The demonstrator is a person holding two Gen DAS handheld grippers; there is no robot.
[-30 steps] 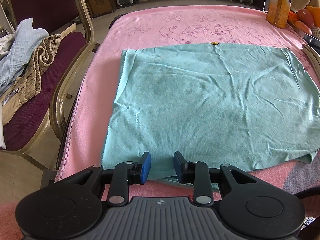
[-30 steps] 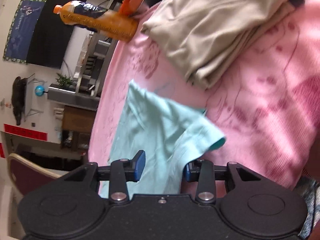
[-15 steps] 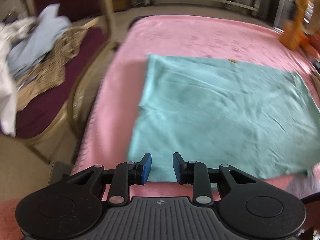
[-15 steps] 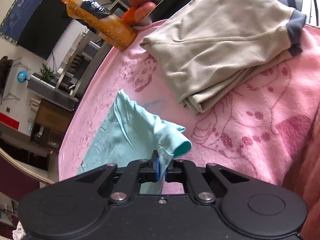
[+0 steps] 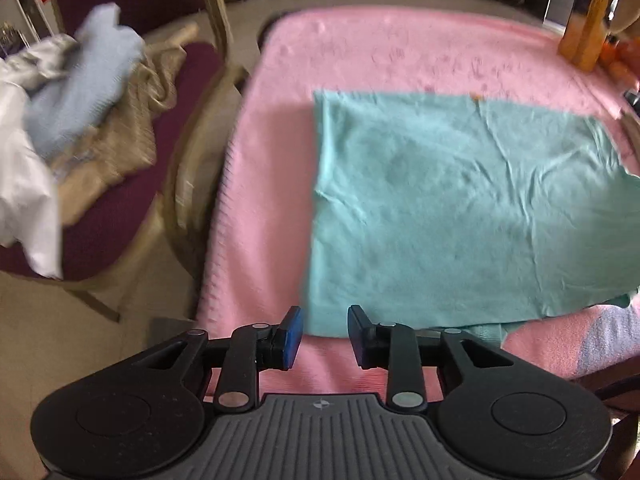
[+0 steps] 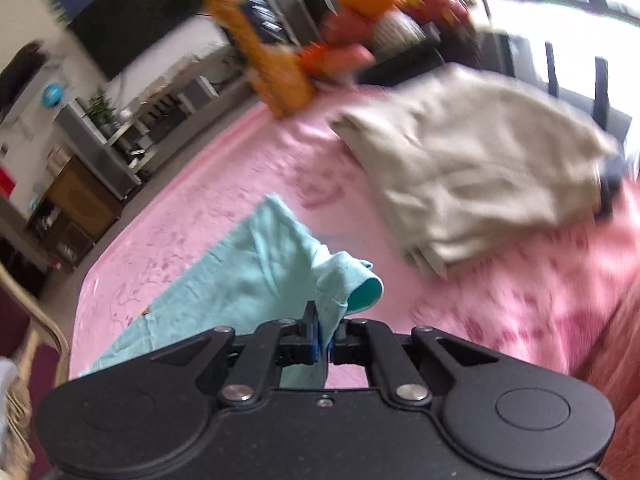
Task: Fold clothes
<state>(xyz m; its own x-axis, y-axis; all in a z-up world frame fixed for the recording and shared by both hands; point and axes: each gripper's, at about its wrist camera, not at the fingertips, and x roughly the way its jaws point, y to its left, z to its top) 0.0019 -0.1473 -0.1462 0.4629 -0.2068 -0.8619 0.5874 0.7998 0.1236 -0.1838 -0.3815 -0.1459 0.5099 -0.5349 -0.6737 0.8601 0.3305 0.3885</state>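
Note:
A teal shirt lies spread flat on the pink blanket that covers the table. My left gripper is open and hovers just off the shirt's near left corner, with nothing between its fingers. In the right wrist view my right gripper is shut on the shirt's sleeve edge, which is lifted off the blanket. The rest of the teal shirt trails back to the left.
A folded beige garment lies on the blanket to the right. An orange bottle and fruit stand at the far edge. A maroon chair left of the table holds a pile of unfolded clothes.
My right gripper closed on the teal sleeve and lifted it. My left gripper slid left along the shirt's near edge to its left corner and stayed open.

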